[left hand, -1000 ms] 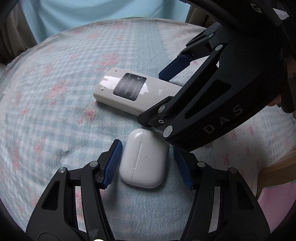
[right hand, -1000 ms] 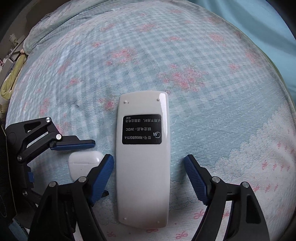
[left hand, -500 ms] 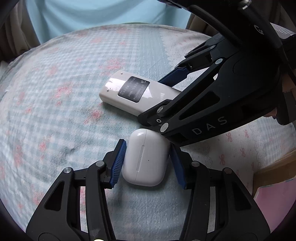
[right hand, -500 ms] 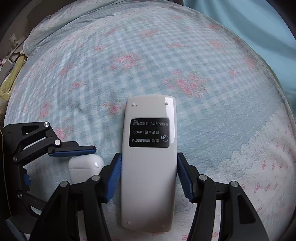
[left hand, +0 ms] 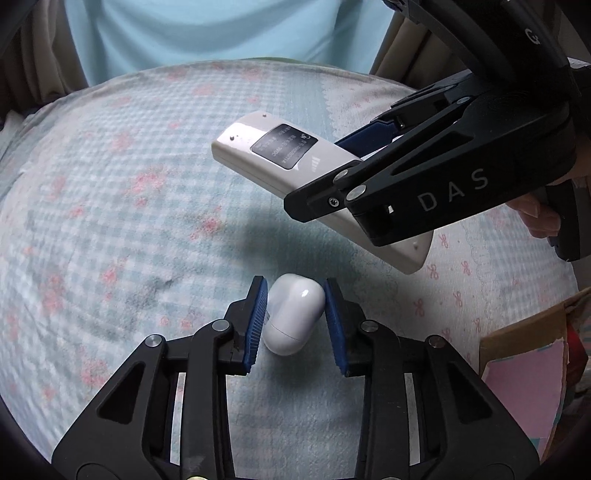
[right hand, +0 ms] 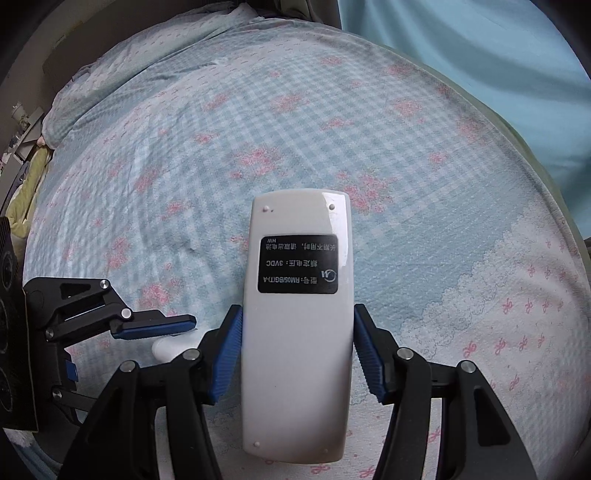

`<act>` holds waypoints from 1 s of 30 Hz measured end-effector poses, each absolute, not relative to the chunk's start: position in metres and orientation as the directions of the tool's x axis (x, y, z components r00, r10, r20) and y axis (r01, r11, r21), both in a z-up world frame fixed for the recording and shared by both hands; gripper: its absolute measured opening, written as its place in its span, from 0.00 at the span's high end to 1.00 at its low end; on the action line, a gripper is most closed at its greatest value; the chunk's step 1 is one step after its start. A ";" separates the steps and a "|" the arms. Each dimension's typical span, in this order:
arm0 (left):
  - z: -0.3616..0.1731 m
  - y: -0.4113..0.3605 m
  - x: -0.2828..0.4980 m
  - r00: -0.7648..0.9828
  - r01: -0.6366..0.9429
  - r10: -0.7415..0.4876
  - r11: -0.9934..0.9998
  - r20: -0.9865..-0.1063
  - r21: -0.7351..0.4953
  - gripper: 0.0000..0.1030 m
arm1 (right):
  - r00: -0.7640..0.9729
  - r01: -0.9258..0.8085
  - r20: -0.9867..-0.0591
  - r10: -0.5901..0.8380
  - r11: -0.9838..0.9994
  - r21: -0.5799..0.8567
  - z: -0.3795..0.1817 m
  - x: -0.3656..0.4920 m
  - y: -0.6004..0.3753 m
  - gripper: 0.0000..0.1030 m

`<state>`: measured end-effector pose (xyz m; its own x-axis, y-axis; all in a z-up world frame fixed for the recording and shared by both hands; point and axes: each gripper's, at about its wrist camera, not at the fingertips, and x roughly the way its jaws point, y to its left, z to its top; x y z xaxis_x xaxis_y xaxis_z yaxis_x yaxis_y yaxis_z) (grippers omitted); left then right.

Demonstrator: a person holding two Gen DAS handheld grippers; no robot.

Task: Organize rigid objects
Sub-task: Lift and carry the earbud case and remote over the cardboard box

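Note:
My left gripper (left hand: 294, 295) is shut on a white earbud case (left hand: 291, 314) and holds it tilted above the bed. My right gripper (right hand: 297, 328) is shut on a white remote control (right hand: 297, 325), back side up with a black label, and holds it above the bed. In the left wrist view the remote (left hand: 280, 162) hangs in the air in the right gripper (left hand: 354, 162), above and behind the case. In the right wrist view the left gripper (right hand: 162, 332) is at lower left with a sliver of the case (right hand: 170, 349) showing.
A bed with a blue checked floral sheet (left hand: 110, 221) lies under both grippers. A cardboard box with pink contents (left hand: 532, 369) stands at the bed's right edge. A light blue curtain (left hand: 221, 33) hangs behind the bed. A pillow (right hand: 129, 74) lies at far left.
Both grippers closed on their objects and lifted them off the bed: the left on the earbud case, the right on the remote. The case has tilted in the grip.

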<state>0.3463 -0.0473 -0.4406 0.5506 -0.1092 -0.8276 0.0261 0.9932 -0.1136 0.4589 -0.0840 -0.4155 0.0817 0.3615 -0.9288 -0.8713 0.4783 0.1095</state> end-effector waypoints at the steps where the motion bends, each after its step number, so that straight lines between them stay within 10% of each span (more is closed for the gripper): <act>1: -0.441 -0.048 0.345 0.546 0.029 -0.110 0.993 -0.831 -0.112 0.72 | 0.087 -0.869 -0.928 0.363 0.483 0.108 -0.414 0.457 -0.084 0.48; 30: -0.454 -0.010 0.340 0.484 -0.077 -0.173 0.968 -0.858 -0.238 0.81 | 0.106 -0.813 -0.898 0.427 0.557 0.169 -0.390 0.449 -0.097 0.48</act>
<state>0.3401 -0.0096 -0.4543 0.4835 -0.1728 -0.8581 -0.0768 0.9682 -0.2382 0.4495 -0.0973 -0.3898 0.1061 0.4275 -0.8978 -0.8134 0.5566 0.1689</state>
